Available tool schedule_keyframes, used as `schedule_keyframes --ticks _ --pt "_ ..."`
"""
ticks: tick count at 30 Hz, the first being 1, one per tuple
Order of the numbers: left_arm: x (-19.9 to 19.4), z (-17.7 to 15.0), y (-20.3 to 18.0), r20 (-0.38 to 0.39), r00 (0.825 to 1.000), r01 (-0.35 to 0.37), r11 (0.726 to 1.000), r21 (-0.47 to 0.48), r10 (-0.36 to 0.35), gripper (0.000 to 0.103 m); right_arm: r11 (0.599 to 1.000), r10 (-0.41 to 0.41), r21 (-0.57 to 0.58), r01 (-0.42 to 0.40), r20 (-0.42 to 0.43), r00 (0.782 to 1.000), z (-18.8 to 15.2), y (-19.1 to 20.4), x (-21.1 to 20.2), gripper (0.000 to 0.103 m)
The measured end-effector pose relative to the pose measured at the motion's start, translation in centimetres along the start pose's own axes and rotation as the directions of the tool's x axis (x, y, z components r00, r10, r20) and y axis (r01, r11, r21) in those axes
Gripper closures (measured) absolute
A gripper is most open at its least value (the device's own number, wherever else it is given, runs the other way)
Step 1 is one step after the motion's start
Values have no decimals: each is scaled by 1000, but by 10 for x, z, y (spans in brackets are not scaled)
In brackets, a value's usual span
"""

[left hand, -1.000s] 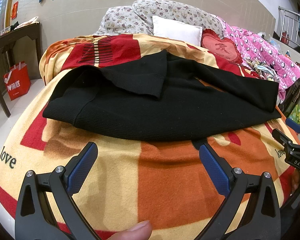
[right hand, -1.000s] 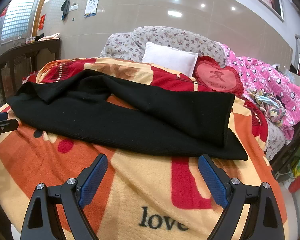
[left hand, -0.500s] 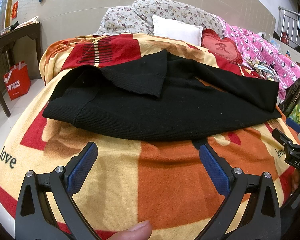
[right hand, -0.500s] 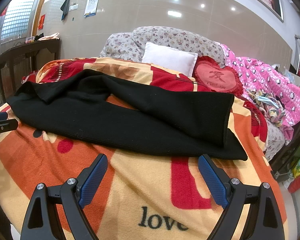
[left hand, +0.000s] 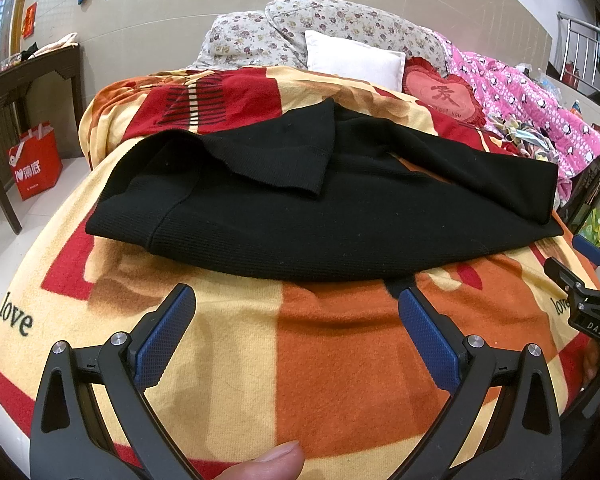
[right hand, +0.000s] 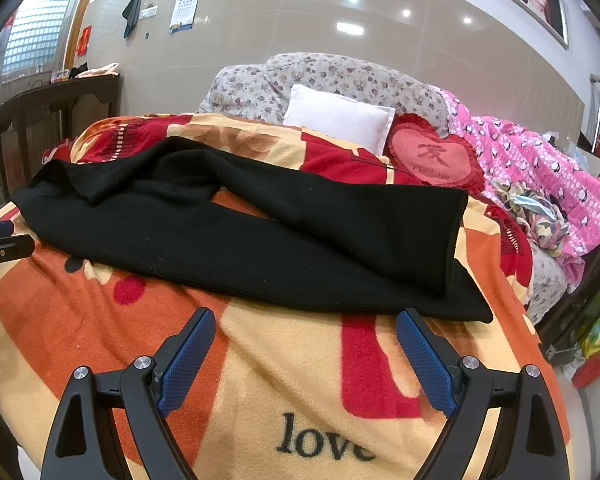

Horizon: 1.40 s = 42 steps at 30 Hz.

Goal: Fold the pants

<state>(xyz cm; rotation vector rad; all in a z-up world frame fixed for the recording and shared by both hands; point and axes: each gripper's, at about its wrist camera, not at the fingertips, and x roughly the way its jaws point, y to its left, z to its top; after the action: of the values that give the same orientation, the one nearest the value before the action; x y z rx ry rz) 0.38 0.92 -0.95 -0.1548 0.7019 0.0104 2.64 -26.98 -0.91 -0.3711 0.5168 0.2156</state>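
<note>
Black knit pants (left hand: 300, 216) lie flat across the orange, red and cream blanket (left hand: 340, 360) on the bed, waistband to the left with a flap folded over it, legs running right. In the right wrist view the pants (right hand: 260, 236) show both legs, the far one lying over the near one, cuffs at the right. My left gripper (left hand: 296, 304) hovers open just short of the pants' near edge, nothing between its blue pads. My right gripper (right hand: 306, 328) is open too, just before the near leg's edge. The right gripper (left hand: 592, 280) also shows at the left view's right edge.
A white pillow (right hand: 336, 116), a red heart cushion (right hand: 432, 160), a floral quilt (right hand: 320, 76) and a pink quilt (right hand: 540, 172) lie at the head and right side. A dark wooden table (left hand: 24, 80) and a red bag (left hand: 34, 160) stand left of the bed.
</note>
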Motion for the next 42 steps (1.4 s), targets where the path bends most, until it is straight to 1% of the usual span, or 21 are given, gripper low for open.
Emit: schedule_keyframes --ticks 11,13,15,17,18,19,20,21,22,23,25,26,28,30,31,32,34,35,37,40,42 --pt "-1 -1 0 2 1000 -5 1000 1 5 1 1000 -4 -4 4 -1 1000 1 -8 0 12" --pt "-2 -1 1 14 1000 12 1000 1 -12 1 1000 -3 -4 3 -1 1000 2 -6 2 12" --pt "-9 -1 5 55 997 56 998 -2 -56 1 1000 -2 -5 2 0 1000 2 -9 2 12" --pt "-18 0 9 99 986 131 991 6 -131 1 1000 -2 -7 2 0 1000 2 -7 3 12" --pt "-23 1 15 114 977 180 984 3 -179 1 1000 -1 -9 1 0 1000 3 -5 3 12" --pt "-26 1 20 127 962 244 970 -14 -240 1 1000 -1 -10 1 2 1000 3 -3 3 12" --pt "-28 2 26 124 953 284 958 -41 -277 1 1000 0 -11 0 4 1000 2 -3 3 12" --pt "-28 3 33 100 945 320 945 -72 -312 1 1000 1 -12 0 5 1000 1 0 2 12" --pt "-26 3 37 65 941 336 938 -87 -331 1 1000 1 -13 -1 7 1000 1 -1 3 12" --pt "-25 2 40 43 941 338 936 -93 -336 1 1000 0 -14 0 7 1000 1 -1 2 12" --pt "-23 0 48 25 935 354 930 -103 -353 1 1000 0 -16 0 10 1000 1 1 2 12" --pt "-23 -2 56 24 927 375 918 -130 -375 1 1000 -2 -18 2 10 1000 1 2 2 12" --pt "-27 -1 67 57 924 381 909 -170 -377 1 1000 -3 -19 3 10 1000 0 3 1 12" --pt "-30 0 74 75 932 362 912 -193 -354 1 1000 -4 -19 4 10 1000 0 3 1 12" --pt "-31 0 79 84 933 360 910 -204 -350 1 1000 -4 -19 4 9 1000 0 3 1 12" --pt "-33 0 85 91 929 369 902 -222 -358 1 1000 -5 -20 5 8 1000 0 2 2 12" --pt "-33 -2 97 98 931 365 891 -270 -352 1 1000 -8 -23 9 9 1000 1 4 1 12" --pt "-31 -1 101 102 929 370 885 -283 -356 1 1000 -10 -23 10 9 1000 1 4 1 12" --pt "-25 3 113 90 926 374 869 -323 -365 1 1000 -15 -27 15 7 1000 1 4 1 12" --pt "-8 16 124 52 928 361 860 -362 -368 1 999 -23 -36 23 5 1000 0 8 1 12" --pt "10 23 131 21 935 330 848 -414 -354 1 999 -28 -39 28 6 1000 -1 10 1 12"
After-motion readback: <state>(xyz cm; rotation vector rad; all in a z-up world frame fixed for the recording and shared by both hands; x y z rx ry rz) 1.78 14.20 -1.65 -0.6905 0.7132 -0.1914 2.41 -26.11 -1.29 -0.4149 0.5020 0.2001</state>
